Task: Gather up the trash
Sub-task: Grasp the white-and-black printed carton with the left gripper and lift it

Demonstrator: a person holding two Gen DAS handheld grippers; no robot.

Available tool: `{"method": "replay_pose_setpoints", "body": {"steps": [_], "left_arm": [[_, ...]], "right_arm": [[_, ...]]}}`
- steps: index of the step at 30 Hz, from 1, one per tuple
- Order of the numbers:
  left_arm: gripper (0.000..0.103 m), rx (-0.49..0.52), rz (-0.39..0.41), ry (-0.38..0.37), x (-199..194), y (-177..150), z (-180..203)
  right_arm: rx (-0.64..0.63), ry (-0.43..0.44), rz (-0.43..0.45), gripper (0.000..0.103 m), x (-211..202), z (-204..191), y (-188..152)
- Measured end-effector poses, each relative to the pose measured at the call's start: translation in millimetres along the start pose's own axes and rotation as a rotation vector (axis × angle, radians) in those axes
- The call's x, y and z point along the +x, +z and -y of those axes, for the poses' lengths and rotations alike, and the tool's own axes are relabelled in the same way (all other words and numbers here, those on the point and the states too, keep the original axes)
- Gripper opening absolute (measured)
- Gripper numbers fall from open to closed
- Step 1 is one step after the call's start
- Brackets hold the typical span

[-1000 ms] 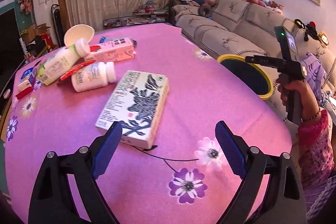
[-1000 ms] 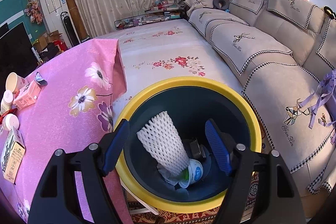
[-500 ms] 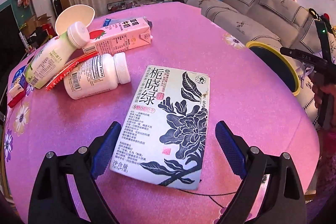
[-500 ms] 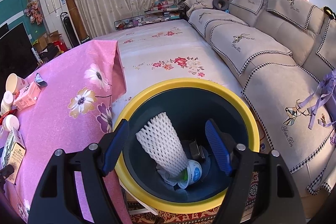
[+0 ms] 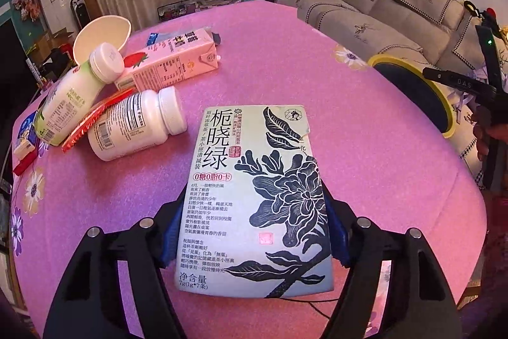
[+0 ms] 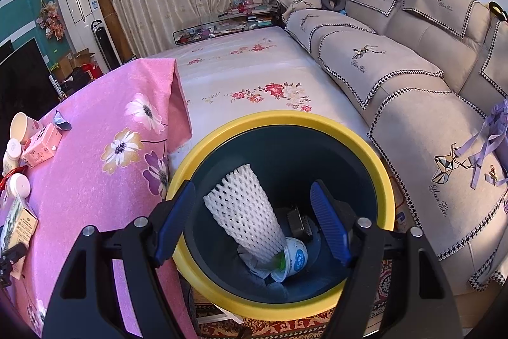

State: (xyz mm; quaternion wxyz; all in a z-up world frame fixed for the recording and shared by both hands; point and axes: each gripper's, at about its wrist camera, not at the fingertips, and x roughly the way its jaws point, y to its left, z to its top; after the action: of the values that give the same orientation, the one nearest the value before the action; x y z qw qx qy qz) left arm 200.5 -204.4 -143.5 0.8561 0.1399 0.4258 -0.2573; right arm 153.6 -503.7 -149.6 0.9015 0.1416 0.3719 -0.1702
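Note:
A pale green tea box (image 5: 254, 196) with black flower print lies flat on the pink tablecloth (image 5: 365, 164). My left gripper (image 5: 254, 231) has the box's near half between its jaws, which are closing; both blue pads (image 5: 170, 234) sit against its long sides. In the right wrist view the box (image 6: 19, 224) shows at the far left. My right gripper (image 6: 254, 224) hangs open over the yellow-rimmed bin (image 6: 222, 129), nothing between its fingers. Inside the bin lie a white foam net (image 6: 247, 215) and a yoghurt cup (image 6: 295, 256).
Left of the box lie a white pill bottle (image 5: 136, 123), a red wrapper (image 5: 95, 119), a drink bottle (image 5: 73, 94), a pink milk carton (image 5: 171, 62) and a paper cup (image 5: 101, 34). The bin (image 5: 390, 59) stands past the table's right edge, before a sofa (image 6: 412, 69).
My left gripper moved forward and down over the tea box, and its jaws have narrowed from wide apart onto the box's sides. The right gripper has stayed still above the bin.

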Motion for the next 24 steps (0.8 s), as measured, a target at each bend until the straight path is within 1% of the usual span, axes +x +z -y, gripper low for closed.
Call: {"method": "replay_pose_setpoints", "body": {"steps": [6, 9, 12, 17, 20, 24], "left_arm": [[0.071, 0.039, 0.064, -0.025, -24, 21, 19], [0.071, 0.072, 0.085, -0.059, -30, 36, 37], [0.071, 0.119, 0.093, -0.097, -27, 54, 64], [0.071, 0.195, 0.079, -0.181, -6, 87, 116], [0.071, 0.234, 0.053, -0.232, 15, 104, 150], [0.072, 0.283, 0.001, -0.275, 52, 124, 194]], "right_arm": [[0.024, 0.003, 0.016, 0.071, -10, 11, -3], [0.034, -0.005, 0.027, 0.071, -18, 22, -7], [0.047, -0.020, 0.042, 0.071, -30, 35, -10], [0.072, -0.053, 0.085, 0.071, -55, 62, -13], [0.083, -0.073, 0.110, 0.071, -71, 80, -14], [0.104, -0.099, 0.133, 0.072, -86, 103, -17]]}}
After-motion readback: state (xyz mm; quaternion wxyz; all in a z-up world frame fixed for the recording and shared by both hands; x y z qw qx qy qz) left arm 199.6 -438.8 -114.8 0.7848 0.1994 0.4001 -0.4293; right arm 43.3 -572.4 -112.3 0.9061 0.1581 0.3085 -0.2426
